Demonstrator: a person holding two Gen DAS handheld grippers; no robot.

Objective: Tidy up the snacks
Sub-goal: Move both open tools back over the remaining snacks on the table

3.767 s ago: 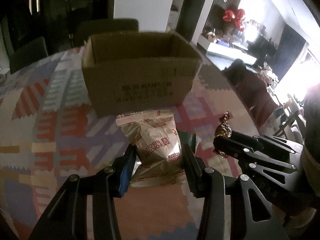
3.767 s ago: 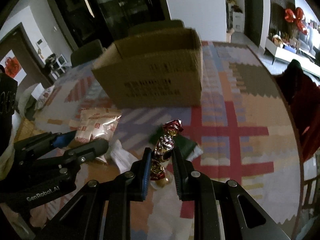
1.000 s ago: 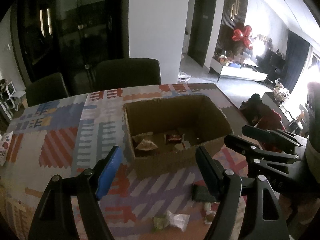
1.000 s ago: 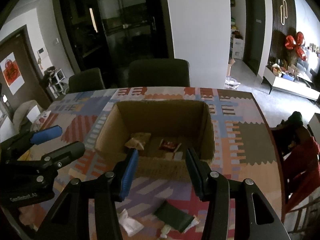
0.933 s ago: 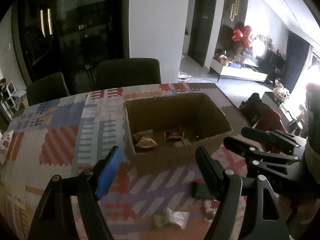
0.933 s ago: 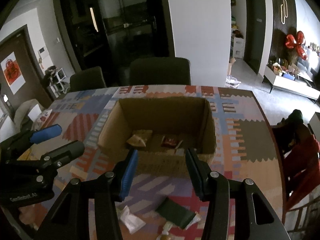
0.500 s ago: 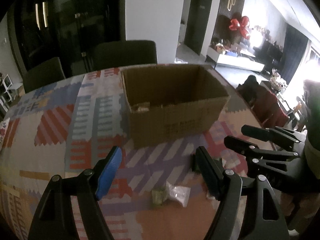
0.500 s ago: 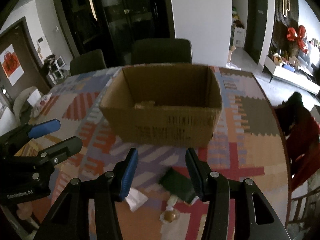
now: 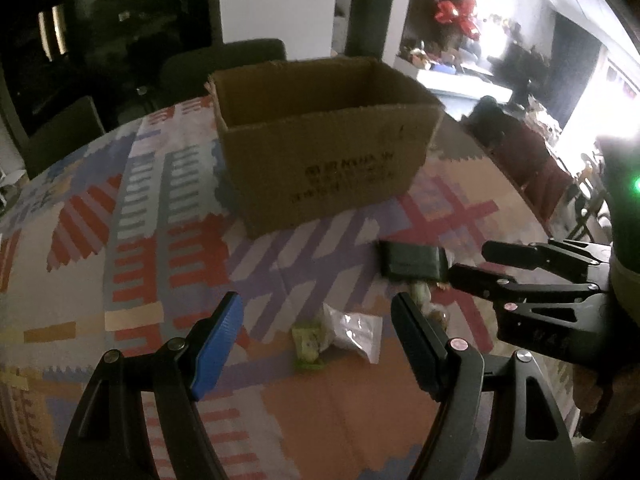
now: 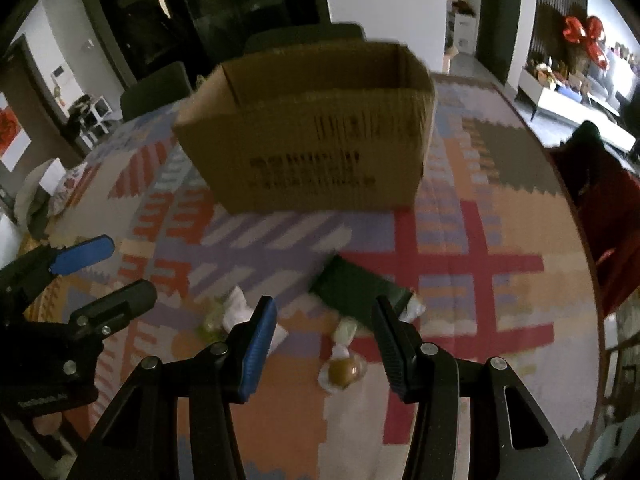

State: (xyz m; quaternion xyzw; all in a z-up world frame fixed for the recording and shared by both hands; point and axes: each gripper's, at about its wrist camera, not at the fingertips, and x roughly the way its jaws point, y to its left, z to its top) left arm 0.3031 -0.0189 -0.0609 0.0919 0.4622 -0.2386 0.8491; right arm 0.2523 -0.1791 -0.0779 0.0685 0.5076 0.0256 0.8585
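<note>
Left wrist view: left gripper [image 9: 314, 346] spread wide & empty, hovering above a small green snack [image 9: 307, 345] and clear packet [image 9: 354, 335] on the patterned bench [image 9: 80, 280]. Right gripper [image 10: 324, 344] likewise spread, nothing held, over a round wrapped candy [image 10: 343, 372], w/ a dark green pack [image 10: 358, 290] just beyond. Looks like the reach-for-next-item step; several snacks left loose. Next prob: each gripper drops onto its nearest piece, closes, carries it to the cardboard box [image 9: 326, 140]. Box stands open-topped behind the snacks; contents hidden by its near wall from both angles.
</note>
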